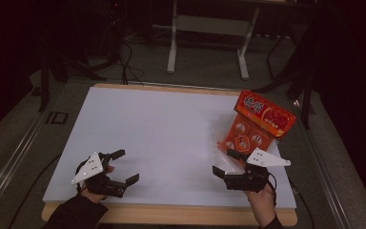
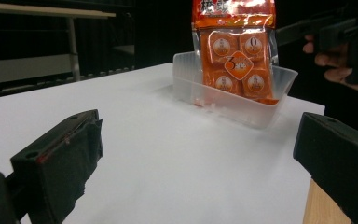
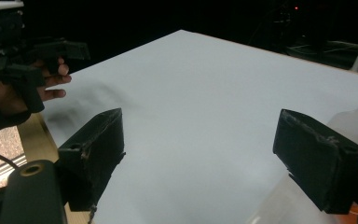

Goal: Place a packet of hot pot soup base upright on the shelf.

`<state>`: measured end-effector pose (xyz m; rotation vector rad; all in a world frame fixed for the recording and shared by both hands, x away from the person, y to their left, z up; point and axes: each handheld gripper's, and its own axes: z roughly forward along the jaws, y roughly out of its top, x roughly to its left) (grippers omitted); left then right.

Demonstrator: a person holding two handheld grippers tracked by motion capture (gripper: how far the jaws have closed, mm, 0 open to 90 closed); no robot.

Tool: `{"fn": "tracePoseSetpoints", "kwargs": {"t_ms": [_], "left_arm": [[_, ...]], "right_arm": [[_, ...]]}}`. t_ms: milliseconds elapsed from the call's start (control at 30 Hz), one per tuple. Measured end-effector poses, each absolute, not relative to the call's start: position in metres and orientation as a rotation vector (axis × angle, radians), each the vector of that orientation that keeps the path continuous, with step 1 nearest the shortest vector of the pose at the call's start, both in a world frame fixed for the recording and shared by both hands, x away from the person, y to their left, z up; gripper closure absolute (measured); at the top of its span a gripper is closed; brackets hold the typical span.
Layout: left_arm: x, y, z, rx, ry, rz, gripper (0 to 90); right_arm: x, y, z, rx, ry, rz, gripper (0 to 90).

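Just beyond the right tongs (image 1: 226,164), an orange, glossy plastic snack packet (image 1: 257,125) printed with small round pictures is leaning upright inside a shallow, clear plastic rectangular tray (image 2: 242,105), its lower edge resting in the tray and its red-printed top rising well above the rim. The right tongs are hovering with their jaws wide apart and gripping nothing, one jaw tip just beside the near end of the tray. The left tongs (image 1: 124,167) are waiting well apart from the packet, near the front left corner of the white tabletop (image 1: 162,129), jaws also spread and holding nothing. Judging from this, the main risk is lying in the lightness of the tray: a jaw that is pushing in from the side could be sliding or tipping the tray toward the far right edge of the table, close behind it. The packet is standing tall and only leaning, so a nudge could be toppling it out over the rim. Its slick film could also be slipping through the pads if they are closing on the thin top seal alone. Counting: 1 packet, 1 tray, 2 tongs, 4 jaws, 1 table.
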<state>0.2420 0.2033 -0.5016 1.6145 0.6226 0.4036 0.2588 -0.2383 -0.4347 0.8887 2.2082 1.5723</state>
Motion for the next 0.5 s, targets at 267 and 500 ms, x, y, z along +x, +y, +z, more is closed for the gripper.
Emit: {"fn": "tracePoseSetpoints", "kwargs": {"t_ms": [267,500], "left_arm": [[0.241,0.202,-0.503,1.632,0.609,0.417,2.1],[0.242,0.202,-0.503,1.624,0.613,0.413,2.1]], "right_arm": [[0.261,-0.228,-0.449,0.865,2.265,1.537,16.1],[0.261,-0.229,-0.450,0.858,2.262,1.530,16.1]]}}
